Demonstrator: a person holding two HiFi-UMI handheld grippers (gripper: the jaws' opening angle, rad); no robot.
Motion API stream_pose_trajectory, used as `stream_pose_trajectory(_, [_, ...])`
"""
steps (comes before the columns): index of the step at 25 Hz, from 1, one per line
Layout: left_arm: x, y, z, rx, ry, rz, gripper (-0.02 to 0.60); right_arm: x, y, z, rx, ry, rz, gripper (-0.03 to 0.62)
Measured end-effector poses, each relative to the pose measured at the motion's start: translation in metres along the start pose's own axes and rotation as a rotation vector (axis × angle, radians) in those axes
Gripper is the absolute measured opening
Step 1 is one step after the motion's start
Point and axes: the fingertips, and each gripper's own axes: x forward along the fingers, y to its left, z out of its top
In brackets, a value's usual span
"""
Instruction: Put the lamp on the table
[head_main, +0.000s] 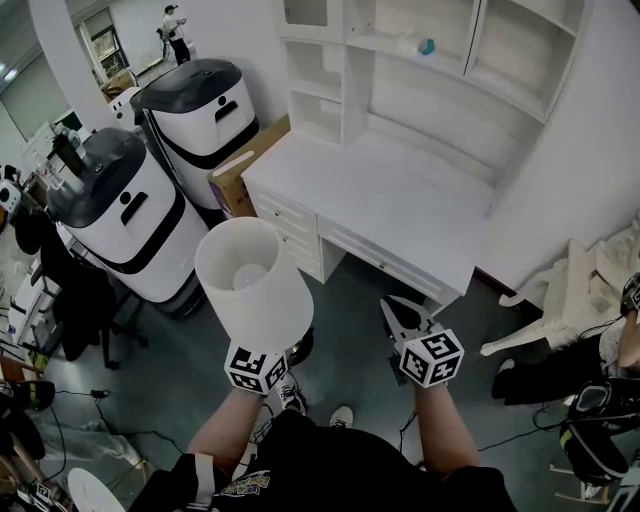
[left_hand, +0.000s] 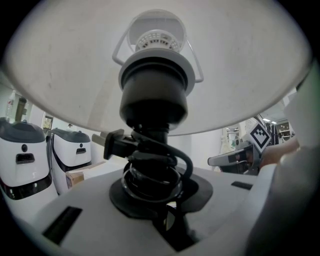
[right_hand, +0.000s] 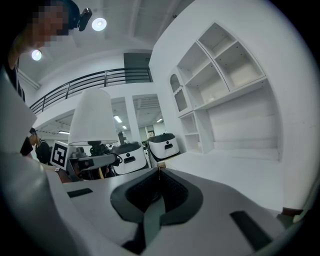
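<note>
Lamp (head_main: 252, 280) sat upright in your left claw (left_hand: 152, 186), which was partly closed and squeezed the black stem. Your right claw (right_hand: 159, 169) was shut and held nothing. The white table (head_main: 400, 205) lay ahead at about one o'clock. You needed to hold the lamp straight, carry it over the table top and lower it flat. The left gripper view showed the plug (left_hand: 112, 142) and wound cord (left_hand: 172, 155); in the head view the shade hid them.
</note>
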Motion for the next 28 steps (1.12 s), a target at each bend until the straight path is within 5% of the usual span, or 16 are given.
stream_pose_trajectory(28, [0.046, 0.117, 0.019, 0.018, -0.013, -0.106, 0.083, 0.119, 0.004, 0.029, 0.027, -0.034, -0.092, 0.026])
